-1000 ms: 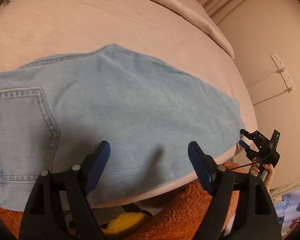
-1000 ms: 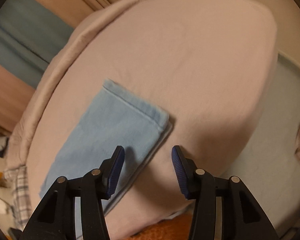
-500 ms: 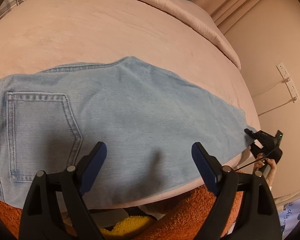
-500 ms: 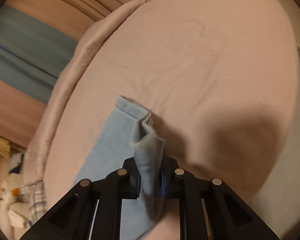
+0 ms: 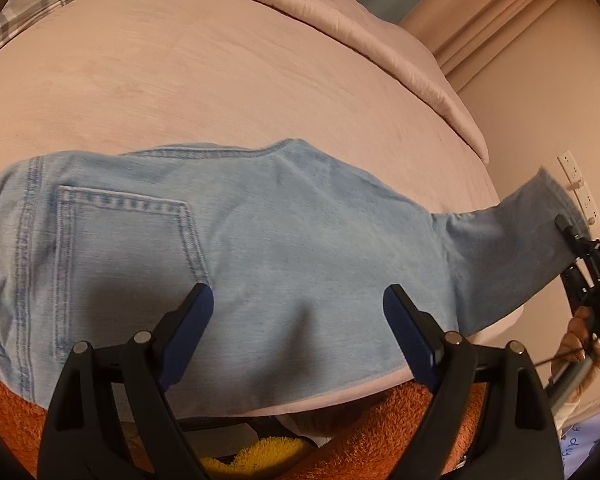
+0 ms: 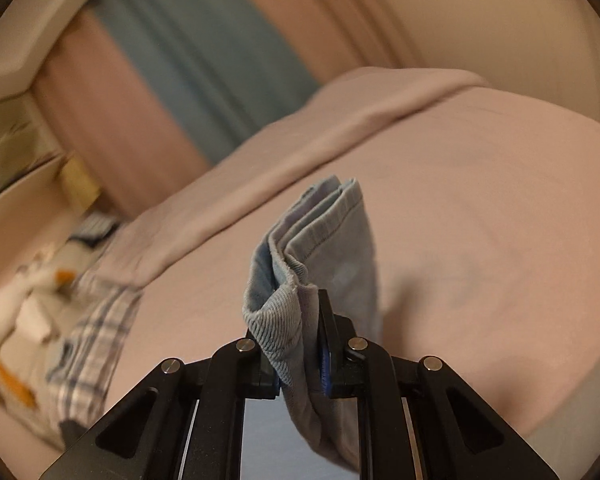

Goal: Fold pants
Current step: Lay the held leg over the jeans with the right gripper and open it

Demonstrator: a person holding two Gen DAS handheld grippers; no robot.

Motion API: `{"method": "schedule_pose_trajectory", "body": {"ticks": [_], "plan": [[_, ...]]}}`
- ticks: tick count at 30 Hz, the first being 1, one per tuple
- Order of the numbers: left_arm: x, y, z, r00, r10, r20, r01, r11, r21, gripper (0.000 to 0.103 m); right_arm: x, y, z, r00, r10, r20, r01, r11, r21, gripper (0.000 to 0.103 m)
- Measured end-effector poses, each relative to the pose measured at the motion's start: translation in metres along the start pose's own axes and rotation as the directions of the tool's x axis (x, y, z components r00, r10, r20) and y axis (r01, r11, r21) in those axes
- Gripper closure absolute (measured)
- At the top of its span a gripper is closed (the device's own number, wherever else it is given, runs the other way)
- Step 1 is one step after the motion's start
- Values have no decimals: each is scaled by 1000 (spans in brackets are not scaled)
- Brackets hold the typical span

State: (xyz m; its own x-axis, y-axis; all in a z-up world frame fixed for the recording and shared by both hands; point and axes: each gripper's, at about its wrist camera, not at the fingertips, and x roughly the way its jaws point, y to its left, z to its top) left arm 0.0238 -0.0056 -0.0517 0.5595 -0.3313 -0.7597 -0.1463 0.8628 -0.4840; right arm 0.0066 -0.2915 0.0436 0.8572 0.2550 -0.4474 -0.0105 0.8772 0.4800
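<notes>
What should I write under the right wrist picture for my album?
The right gripper pinches the hem of light blue jeans above a pink bed.

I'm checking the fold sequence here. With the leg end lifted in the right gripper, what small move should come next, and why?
Probably carry the hem over toward the waist end: the right gripper is shut on it, lifted off the bed, while the jeans lie flat beneath the open left gripper.

Bed beyond pants bare; wall crowds right side.
</notes>
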Motion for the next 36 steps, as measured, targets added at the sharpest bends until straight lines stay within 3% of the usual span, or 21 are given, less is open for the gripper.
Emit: {"method": "schedule_pose_trajectory", "body": {"ticks": [4,8,16,24,33,36], "plan": [[-5,8,0,1000,11,13,-10,1000,-16,16,25,45,-15,993,87,-85,-96,990,-107,87],[-7,14,0,1000,13,14,-12,999,-38,16,56,63,-34,976,116,-186,-143,980,-142,87],[-10,20,-2,1000,17,14,-16,999,-48,16,93,76,-91,919,55,-391,-135,974,-181,87],[-5,22,0,1000,17,-2,-17,999,-52,16,128,64,-117,840,-10,-543,-108,977,-184,87],[0,21,6,1000,23,-13,-23,999,-45,16,113,67,-114,846,-59,-529,-96,961,-259,85],[2,20,7,1000,27,-13,-28,999,-43,16,101,79,-113,870,-97,-484,-79,941,-329,60]]}}
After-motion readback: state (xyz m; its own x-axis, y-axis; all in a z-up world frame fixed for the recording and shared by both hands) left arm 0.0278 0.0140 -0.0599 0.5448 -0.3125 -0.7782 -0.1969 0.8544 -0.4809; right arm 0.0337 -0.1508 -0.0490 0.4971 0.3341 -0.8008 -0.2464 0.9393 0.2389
